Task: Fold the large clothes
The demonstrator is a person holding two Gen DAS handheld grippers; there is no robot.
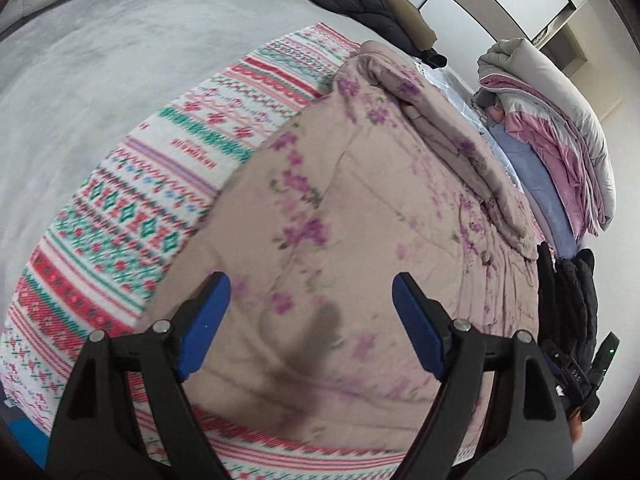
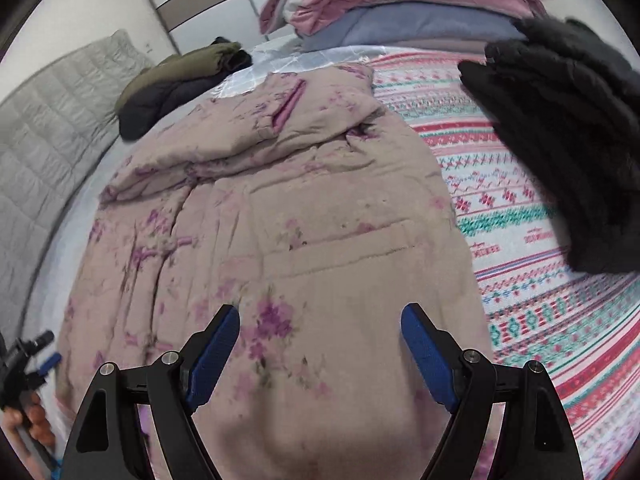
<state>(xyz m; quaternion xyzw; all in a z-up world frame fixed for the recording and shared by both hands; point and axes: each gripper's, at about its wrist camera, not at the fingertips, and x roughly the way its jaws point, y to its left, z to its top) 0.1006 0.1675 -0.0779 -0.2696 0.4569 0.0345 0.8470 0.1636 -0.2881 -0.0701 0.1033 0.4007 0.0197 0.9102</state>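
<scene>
A large beige quilted garment with purple flowers (image 1: pixel 360 216) lies spread on a bed covered by a red, green and white patterned blanket (image 1: pixel 132 208). One sleeve is folded over its far part (image 1: pixel 452 132). My left gripper (image 1: pixel 311 304) is open and empty just above the garment's near part. In the right wrist view the same garment (image 2: pixel 304 208) fills the middle, with a pocket seam (image 2: pixel 344 248) showing. My right gripper (image 2: pixel 320 332) is open and empty above the near hem. The left gripper also shows at the left edge (image 2: pixel 36 356).
A dark and olive jacket (image 2: pixel 176 84) lies at the bed's far side. A black garment (image 2: pixel 572 152) lies on the patterned blanket (image 2: pixel 540 300) at right. Stacked pink, grey and blue bedding (image 1: pixel 560 148) sits at the head. A grey quilted cover (image 2: pixel 44 148) is at left.
</scene>
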